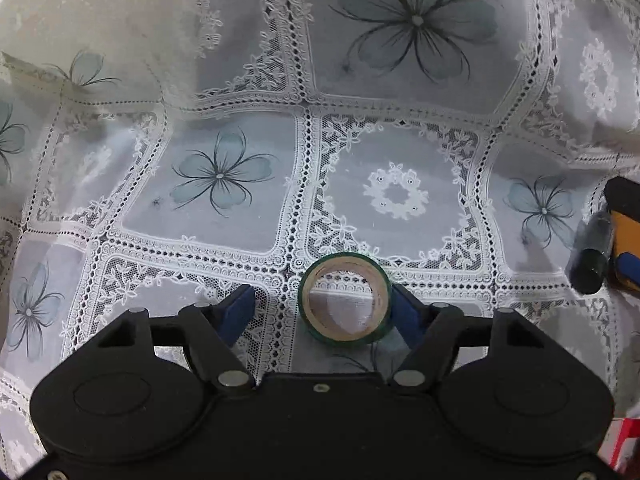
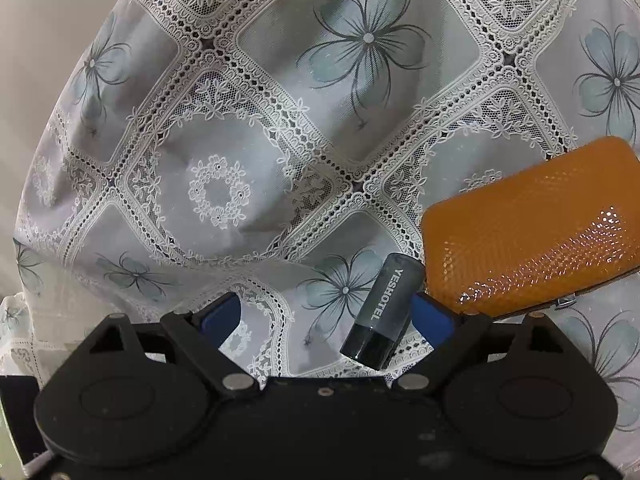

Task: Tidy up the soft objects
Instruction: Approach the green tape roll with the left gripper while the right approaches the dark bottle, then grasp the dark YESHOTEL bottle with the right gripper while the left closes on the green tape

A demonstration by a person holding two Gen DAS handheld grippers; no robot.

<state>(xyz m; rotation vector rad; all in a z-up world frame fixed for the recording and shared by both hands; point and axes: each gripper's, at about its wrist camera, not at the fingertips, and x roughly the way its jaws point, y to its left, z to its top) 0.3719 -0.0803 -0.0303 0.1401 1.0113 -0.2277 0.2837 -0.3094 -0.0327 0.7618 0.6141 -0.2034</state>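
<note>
The left gripper pointed steeply down at a table covered with a lace tablecloth printed with grey-blue flowers. A roll of green tape lay flat on the cloth between its blue pads. One pad touched the roll's side, while the other stood clear of it, so the jaws were apart and not clamped on the roll.

The right gripper was tilted down over the same cloth. Its jaws stood wide apart. A small dark grey tube marked YESHOTEL lay between them, close against one pad, with a wide gap to the other; nothing was gripped. An orange case with a dimpled surface lay on the cloth just beyond the tube. In the left wrist view, the tube and the case appeared at the frame's edge, well apart from the tape.
</note>
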